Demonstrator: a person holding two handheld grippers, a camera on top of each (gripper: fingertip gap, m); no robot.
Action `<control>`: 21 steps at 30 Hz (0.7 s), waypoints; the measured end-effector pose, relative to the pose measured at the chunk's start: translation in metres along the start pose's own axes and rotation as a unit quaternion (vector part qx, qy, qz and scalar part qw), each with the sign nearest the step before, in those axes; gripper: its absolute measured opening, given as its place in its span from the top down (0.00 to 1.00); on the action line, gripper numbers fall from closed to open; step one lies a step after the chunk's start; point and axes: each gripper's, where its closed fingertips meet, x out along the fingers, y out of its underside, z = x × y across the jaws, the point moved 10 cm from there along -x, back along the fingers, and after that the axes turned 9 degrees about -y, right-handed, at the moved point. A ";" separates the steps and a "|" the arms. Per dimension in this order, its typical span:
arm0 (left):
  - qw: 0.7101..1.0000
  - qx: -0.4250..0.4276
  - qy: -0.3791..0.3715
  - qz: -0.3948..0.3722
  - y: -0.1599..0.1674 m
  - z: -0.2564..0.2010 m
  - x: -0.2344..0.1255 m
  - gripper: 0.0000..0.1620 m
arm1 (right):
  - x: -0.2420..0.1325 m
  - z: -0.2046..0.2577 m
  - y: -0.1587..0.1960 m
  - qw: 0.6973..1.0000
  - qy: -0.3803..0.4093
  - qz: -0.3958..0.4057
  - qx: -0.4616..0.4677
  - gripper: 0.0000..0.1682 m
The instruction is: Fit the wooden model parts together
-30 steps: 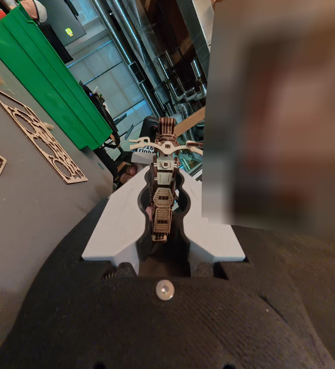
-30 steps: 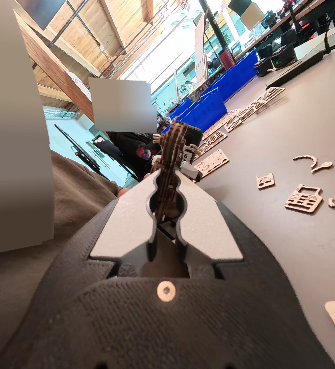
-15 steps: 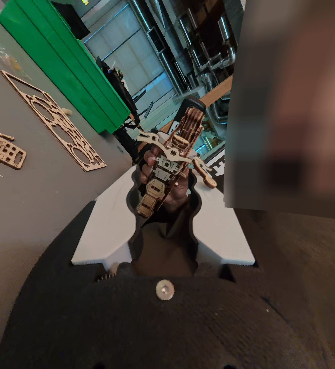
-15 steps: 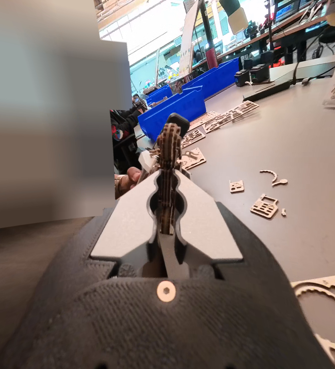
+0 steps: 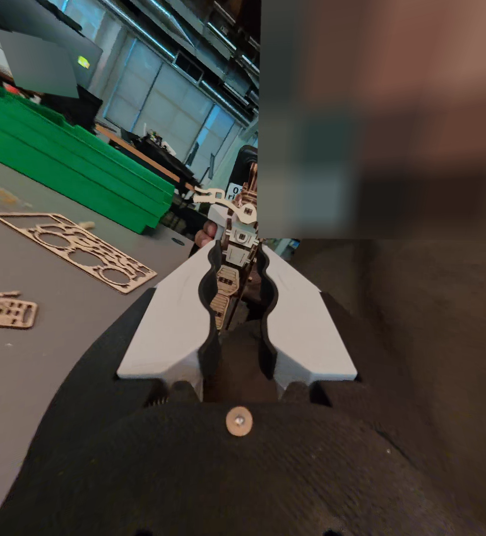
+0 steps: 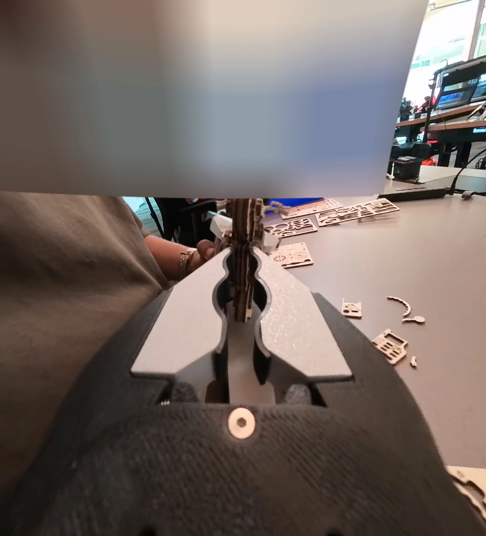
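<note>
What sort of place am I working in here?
Probably a shared workshop or lab: a grey worktable strewn with laser-cut wooden sheets, green bins, exposed ceiling ducts, and benches with monitors behind.

Our left gripper (image 5: 237,249) and right gripper (image 6: 240,255) look alike: pale grey wedge-shaped fingers (image 5: 178,313) with wavy black inner pads, set in a black ribbed body. Behind the fingers sits a silver screw (image 5: 239,420). We wear a brown-grey sleeve (image 6: 47,275) and a gold bracelet (image 6: 186,261).

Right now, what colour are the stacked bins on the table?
Green bins, clearest in the left wrist view.
</note>
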 end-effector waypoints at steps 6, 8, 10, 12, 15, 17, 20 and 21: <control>0.991 0.122 -0.047 0.014 -0.005 -0.015 -0.006 0.85 | -0.003 -0.004 0.000 1.000 -0.018 -0.024 -0.003 0.90; 0.988 0.144 -0.056 0.008 -0.009 -0.018 -0.009 0.86 | -0.004 -0.005 0.000 0.999 -0.030 -0.027 -0.001 0.88; 0.982 0.175 -0.066 0.009 -0.011 -0.022 -0.011 0.86 | -0.005 -0.004 -0.001 0.999 -0.035 -0.029 -0.011 0.86; 0.971 0.223 -0.081 0.023 -0.010 -0.026 -0.012 0.86 | -0.005 -0.003 -0.003 0.998 -0.040 -0.027 -0.027 0.85; 0.960 0.264 -0.090 0.037 -0.009 -0.031 -0.011 0.86 | -0.003 0.002 -0.004 0.997 -0.051 -0.029 -0.049 0.83; 0.959 0.267 -0.086 0.036 -0.008 -0.033 -0.011 0.86 | -0.002 0.004 -0.005 0.996 -0.058 -0.031 -0.058 0.82; 0.957 0.274 -0.086 0.041 -0.007 -0.034 -0.010 0.86 | -0.001 0.007 -0.006 0.995 -0.060 -0.032 -0.072 0.81; 0.956 0.276 -0.086 0.043 -0.007 -0.034 -0.010 0.86 | -0.001 0.008 -0.007 0.995 -0.060 -0.031 -0.076 0.81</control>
